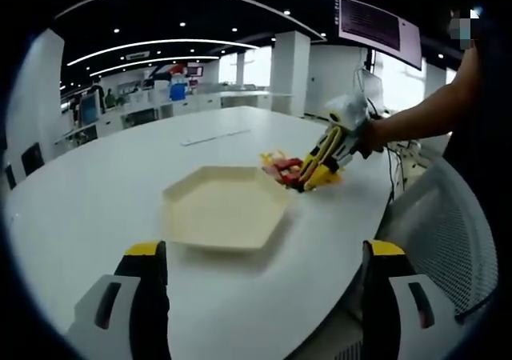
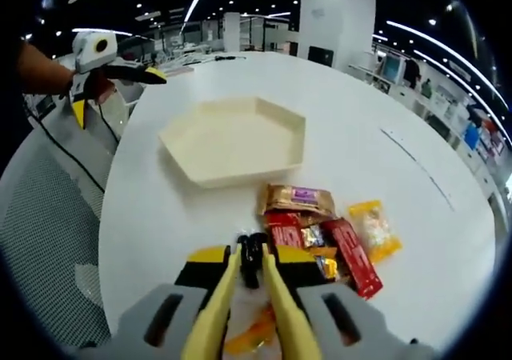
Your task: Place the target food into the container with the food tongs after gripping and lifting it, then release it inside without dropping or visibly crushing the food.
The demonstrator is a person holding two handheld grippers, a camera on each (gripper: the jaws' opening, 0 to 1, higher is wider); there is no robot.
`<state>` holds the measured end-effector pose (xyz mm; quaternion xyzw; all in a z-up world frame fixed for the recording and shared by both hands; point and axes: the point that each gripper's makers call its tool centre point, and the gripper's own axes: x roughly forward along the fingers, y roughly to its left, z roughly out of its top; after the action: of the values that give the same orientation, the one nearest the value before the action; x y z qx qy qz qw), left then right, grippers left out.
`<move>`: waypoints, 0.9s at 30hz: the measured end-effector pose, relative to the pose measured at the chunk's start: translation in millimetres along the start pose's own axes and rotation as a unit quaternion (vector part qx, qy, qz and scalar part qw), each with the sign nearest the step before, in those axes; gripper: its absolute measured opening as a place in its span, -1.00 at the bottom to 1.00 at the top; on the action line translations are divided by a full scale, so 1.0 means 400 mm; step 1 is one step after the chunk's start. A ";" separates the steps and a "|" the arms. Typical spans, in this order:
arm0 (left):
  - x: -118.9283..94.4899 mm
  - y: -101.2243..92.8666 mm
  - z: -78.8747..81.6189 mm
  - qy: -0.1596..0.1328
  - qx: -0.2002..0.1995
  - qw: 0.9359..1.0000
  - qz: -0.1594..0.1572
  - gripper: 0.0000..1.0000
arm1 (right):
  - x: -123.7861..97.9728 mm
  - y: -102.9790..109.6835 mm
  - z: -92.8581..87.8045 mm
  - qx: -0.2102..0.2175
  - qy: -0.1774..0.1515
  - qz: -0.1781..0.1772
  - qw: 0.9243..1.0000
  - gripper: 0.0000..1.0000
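A cream hexagonal tray (image 1: 228, 208) (image 2: 232, 140) lies empty on the white table. Beside it is a pile of wrapped snacks (image 2: 320, 228) (image 1: 280, 168): a brown packet (image 2: 300, 200), red packets (image 2: 352, 258) and a yellow packet (image 2: 373, 228). My right gripper (image 2: 252, 296) (image 1: 324, 162) is shut on yellow food tongs (image 2: 276, 312). The tong tips sit close together at the pile's near edge, around a small dark item (image 2: 252, 256). My left gripper (image 1: 266, 252) (image 2: 104, 64) stands open and empty, short of the tray.
The table's rounded edge (image 1: 352, 272) runs near a white mesh chair (image 1: 448, 232) (image 2: 40, 216). A cable (image 2: 72, 156) hangs by the chair. An orange packet (image 2: 248, 338) lies under the tongs. A person's arm (image 1: 416, 116) holds the right gripper.
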<state>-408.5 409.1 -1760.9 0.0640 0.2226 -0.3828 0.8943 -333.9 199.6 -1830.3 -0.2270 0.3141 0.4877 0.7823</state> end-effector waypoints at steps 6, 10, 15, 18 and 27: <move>-0.001 -0.001 0.002 -0.002 0.000 1.000 0.001 0.96 | -0.015 0.009 -0.003 0.007 0.001 0.000 1.000 -0.61; -0.001 -0.002 0.004 -0.005 0.000 1.000 0.000 0.98 | -0.033 0.007 0.006 0.025 -0.010 0.002 1.000 -0.61; -0.002 -0.004 0.011 -0.012 -0.001 1.000 -0.001 0.99 | -0.052 0.004 0.024 0.036 -0.017 0.004 0.999 -0.60; -0.004 -0.001 0.012 -0.014 -0.003 1.000 0.000 0.99 | -0.059 0.002 0.037 0.040 -0.020 0.006 0.999 -0.60; -0.008 0.008 0.021 -0.026 -0.006 1.000 0.005 0.99 | -0.077 0.004 0.090 0.031 -0.029 0.013 0.999 -0.60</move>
<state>-405.2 411.2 -1752.0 0.0496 0.2017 -0.3782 0.9021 -335.6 205.0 -1783.2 -0.1844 0.3088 0.4947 0.7911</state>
